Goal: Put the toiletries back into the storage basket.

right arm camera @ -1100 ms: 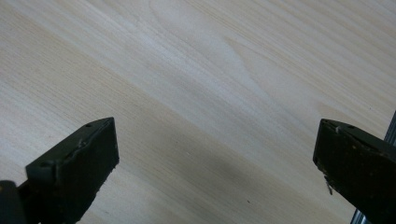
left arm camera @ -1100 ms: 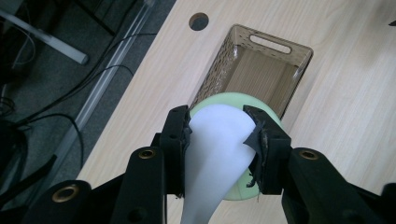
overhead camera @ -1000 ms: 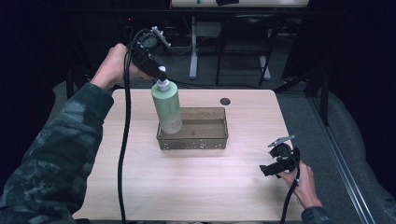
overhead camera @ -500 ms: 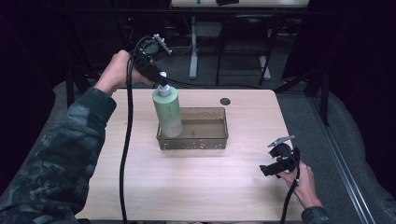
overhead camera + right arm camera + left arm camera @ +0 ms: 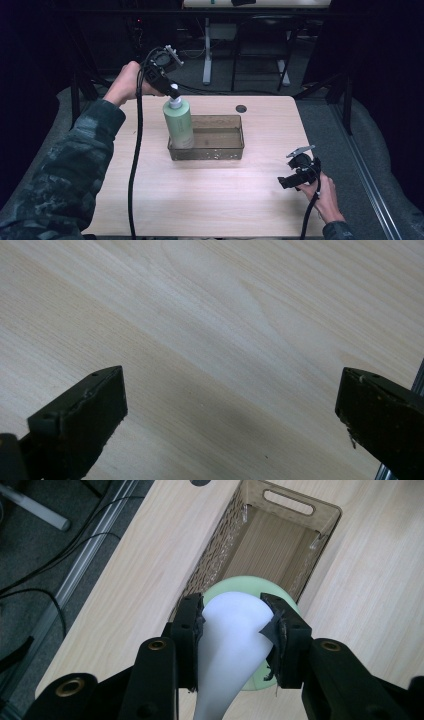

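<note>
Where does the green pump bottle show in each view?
High view: green pump bottle upright at the left end of the brown bin, left gripper on its white pump head.
Left gripper view: bottle at centre, pump head between the jaws.
Right gripper view: bare table.
Shared landmark: the bin.

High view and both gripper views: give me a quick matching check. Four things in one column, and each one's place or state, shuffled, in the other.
Things:
1. pale green pump bottle with a white top
2. brown see-through plastic bin
3. left gripper
4. right gripper

States or places:
A. jaws wide apart, nothing between them, over the bare wooden table near its right front corner
B. clamped on the white pump top
C. standing upright at the bin's left end
D. at the middle of the table, its right part empty

Pairs: 1-C, 2-D, 3-B, 4-A
</note>
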{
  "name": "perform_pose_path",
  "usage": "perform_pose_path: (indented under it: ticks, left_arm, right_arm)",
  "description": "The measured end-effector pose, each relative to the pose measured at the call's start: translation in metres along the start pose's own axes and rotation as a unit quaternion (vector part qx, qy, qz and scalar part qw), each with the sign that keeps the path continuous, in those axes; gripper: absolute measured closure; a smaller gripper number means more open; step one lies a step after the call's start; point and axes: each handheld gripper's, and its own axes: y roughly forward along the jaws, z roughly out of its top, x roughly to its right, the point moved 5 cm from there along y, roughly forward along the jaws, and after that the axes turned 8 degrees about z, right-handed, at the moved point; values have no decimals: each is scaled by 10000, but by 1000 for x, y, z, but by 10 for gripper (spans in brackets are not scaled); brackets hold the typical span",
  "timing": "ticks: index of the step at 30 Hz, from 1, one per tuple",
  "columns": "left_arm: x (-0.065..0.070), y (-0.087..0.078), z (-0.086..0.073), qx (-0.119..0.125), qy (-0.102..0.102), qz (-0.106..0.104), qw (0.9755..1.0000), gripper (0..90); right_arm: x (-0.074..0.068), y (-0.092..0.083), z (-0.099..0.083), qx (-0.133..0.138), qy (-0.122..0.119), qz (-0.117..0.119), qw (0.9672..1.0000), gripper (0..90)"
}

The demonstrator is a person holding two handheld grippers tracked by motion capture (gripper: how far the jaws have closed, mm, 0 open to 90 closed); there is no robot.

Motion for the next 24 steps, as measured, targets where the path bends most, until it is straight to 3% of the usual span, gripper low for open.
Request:
perform_pose_path:
  ticks: [14,24]
  left_arm:
    - [6,10,-6,-178,101,-68,9998,627]
    - [9,11,-4,-199,338,-77,9992,628]
  right_arm:
    - [-1,-1,0,-5,-12,-5,10000,0]
    - [0,-2,0,9,-16,-19,10000,0]
